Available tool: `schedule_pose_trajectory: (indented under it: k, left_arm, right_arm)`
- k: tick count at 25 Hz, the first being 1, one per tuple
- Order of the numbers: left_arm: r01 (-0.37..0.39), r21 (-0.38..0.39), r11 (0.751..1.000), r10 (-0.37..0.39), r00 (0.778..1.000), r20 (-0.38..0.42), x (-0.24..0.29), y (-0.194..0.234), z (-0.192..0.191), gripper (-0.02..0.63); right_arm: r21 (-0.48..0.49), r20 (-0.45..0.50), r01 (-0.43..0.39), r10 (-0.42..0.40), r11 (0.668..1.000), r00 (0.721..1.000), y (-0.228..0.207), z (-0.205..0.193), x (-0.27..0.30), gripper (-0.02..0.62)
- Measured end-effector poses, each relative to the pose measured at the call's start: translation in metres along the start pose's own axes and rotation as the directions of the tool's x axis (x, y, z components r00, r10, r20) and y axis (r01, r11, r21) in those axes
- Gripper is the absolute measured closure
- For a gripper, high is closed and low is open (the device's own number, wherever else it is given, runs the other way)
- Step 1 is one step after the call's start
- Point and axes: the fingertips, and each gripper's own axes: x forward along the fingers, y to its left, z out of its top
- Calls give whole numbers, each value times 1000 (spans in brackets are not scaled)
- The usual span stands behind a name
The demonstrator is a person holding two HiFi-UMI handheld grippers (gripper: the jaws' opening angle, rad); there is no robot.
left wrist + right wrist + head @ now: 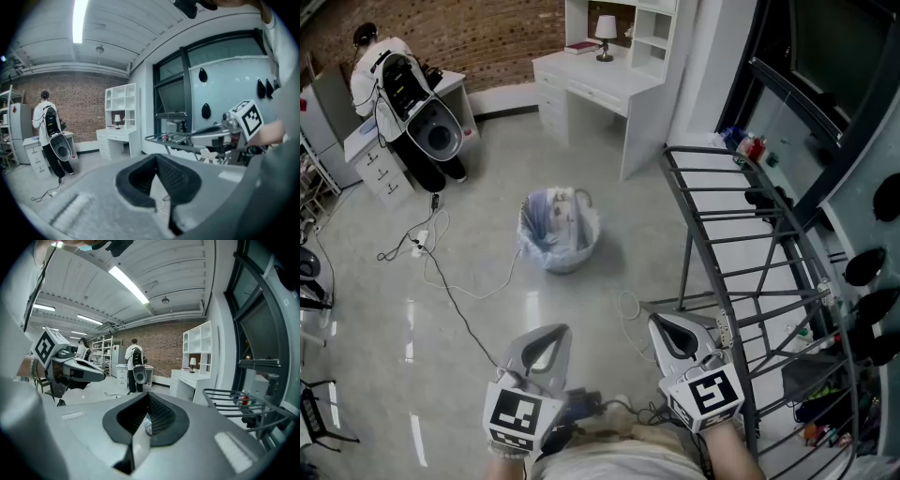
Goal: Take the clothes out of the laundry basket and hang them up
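Where the basket lies: the laundry basket stands on the floor well ahead of both grippers, far from either one, with its mouth facing up.
Clothes: pale pieces are heaped inside the basket; none has been taken out.
Direction: the basket is almost straight ahead of the left gripper, and ahead and off to the left of the right gripper.
Nearer hand: the left, as far as can be judged.
Long axis: the basket is round, so no side is favoured; the way in is from above.
Left gripper: jaws pressed together, empty, touching nothing.
Right gripper: likewise clenched on nothing, held in the air.
Drying rack: the rack stands on the right, just beside the right gripper, its rails bare.
Coming move: probably a walk forward, then the jaws must part before either one dips into the basket.
Hazard: a cable trails across the floor to the left of the path.
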Motion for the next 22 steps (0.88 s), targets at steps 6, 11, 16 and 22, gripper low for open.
schedule_pose_trajectory:
  k: [6,11,16,22]
  left_arm:
    - [-6,-32,999,6,1000,14,0,5,1,610]
    - [4,-36,999,-4,1000,8,2,7,-1,466]
    - [-3,-36,999,4,1000,13,-4,16,1,466]
    - [-21,-60,998,22,1000,17,-20,31,-1,468]
  right_arm:
    - [35,9,-14,14,999,1000,6,0,4,586]
    - [52,21,-25,24,998,999,9,3,8,482]
    - [47,20,-17,16,999,1000,13,8,13,480]
    - [32,33,-16,15,999,999,29,14,21,480]
